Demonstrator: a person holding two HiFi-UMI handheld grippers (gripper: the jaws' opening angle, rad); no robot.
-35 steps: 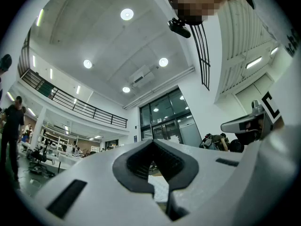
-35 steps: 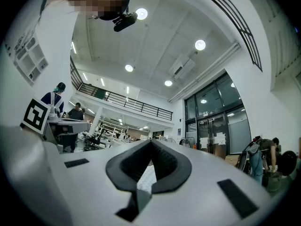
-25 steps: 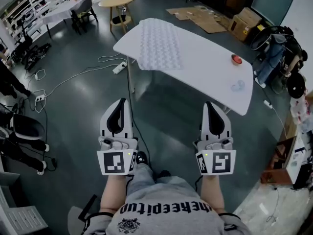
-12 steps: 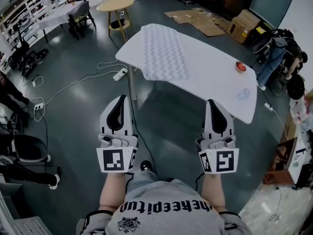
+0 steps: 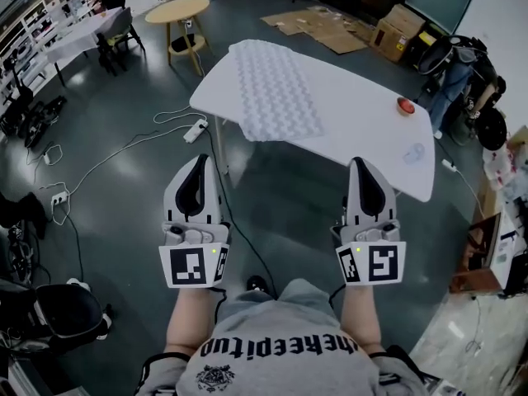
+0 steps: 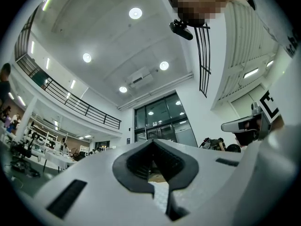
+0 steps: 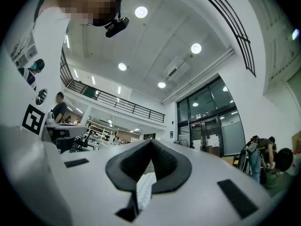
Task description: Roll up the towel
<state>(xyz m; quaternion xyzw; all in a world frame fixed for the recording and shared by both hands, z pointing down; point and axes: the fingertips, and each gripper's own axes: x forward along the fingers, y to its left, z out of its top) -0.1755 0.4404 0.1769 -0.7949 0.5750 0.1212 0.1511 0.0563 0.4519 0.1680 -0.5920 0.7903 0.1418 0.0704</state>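
Head view showed the left gripper [image 5: 200, 162] held out ahead of the person at the near left, over bare floor and well short of the worktop [image 5: 363, 130]. Its jaws were shut tight and held nothing. In the left gripper view the pads met at the tip [image 6: 153, 142], and only a sliver of textured white showed through the slot behind them. That was probably the distant towel, not anything gripped. The shut, empty jaws suited this stage, since nothing was yet within reach.

Further right and far from the person, the towel [image 5: 275, 91] lay spread flat along the left part of the worktop. It ran from the far edge to the near edge, and its near end seemed to hang slightly over. Laid out full length like that, it offered a free end from which a roll could begin. No rolling had started.

The right gripper [image 5: 360, 162] sat level with the left one, with a body's width between them. Its jaws were also closed on nothing, as the right gripper view confirmed [image 7: 151, 142]. Held side by side, the pair looked ready to meet the towel's two near corners together.

At the worktop's right end a small red object [image 5: 404, 106] and a pale little thing [image 5: 414, 153] sat well apart from the towel, so they should not hinder the roll.
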